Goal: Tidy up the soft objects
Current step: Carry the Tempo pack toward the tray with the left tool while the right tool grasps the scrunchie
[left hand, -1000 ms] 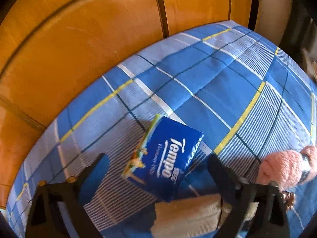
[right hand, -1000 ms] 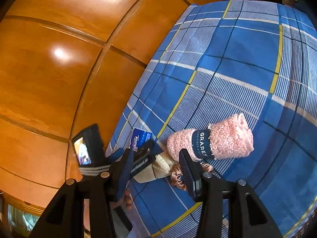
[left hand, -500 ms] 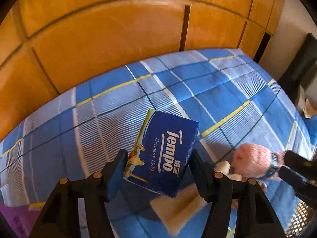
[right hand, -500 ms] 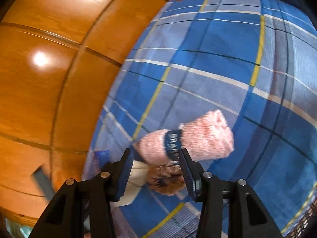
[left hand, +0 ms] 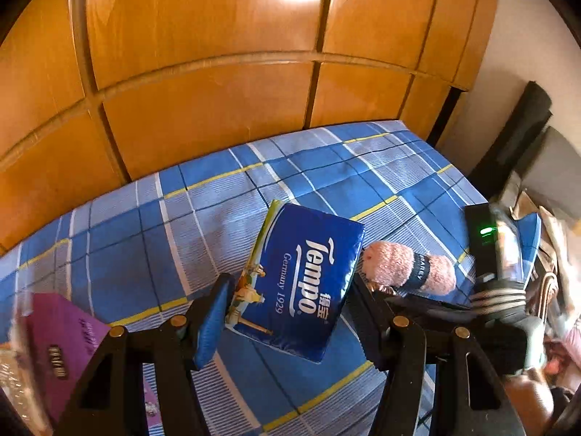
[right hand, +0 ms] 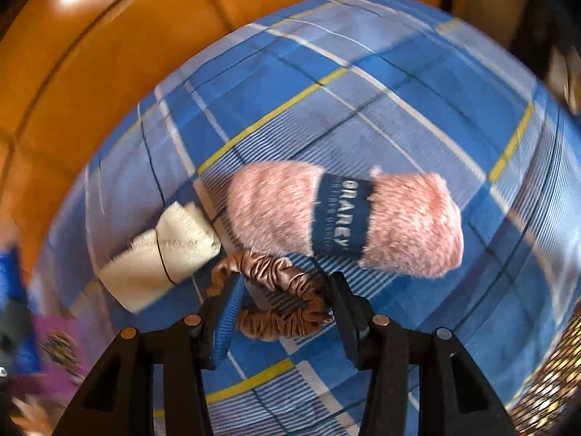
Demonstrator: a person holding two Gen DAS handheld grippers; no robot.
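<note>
Both views are bright and warm-toned. In the left wrist view a white glare patch burns out on the glossy wooden panelling (left hand: 218,83), and the tissue pack (left hand: 301,283) reads sharp, while the purple box (left hand: 61,345) at the lower left smears. The right wrist view is motion-blurred throughout: the plaid bed sheet (right hand: 363,109) streaks, and the pink towel roll (right hand: 345,218) is soft-edged. Fisheye bending curves straight lines, and black vignetting fills the corners.

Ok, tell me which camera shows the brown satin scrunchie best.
The right wrist view: the scrunchie lies on the bedspread between the open jaws of the right gripper, below the pink towel roll. The left wrist view doesn't show it.
</note>
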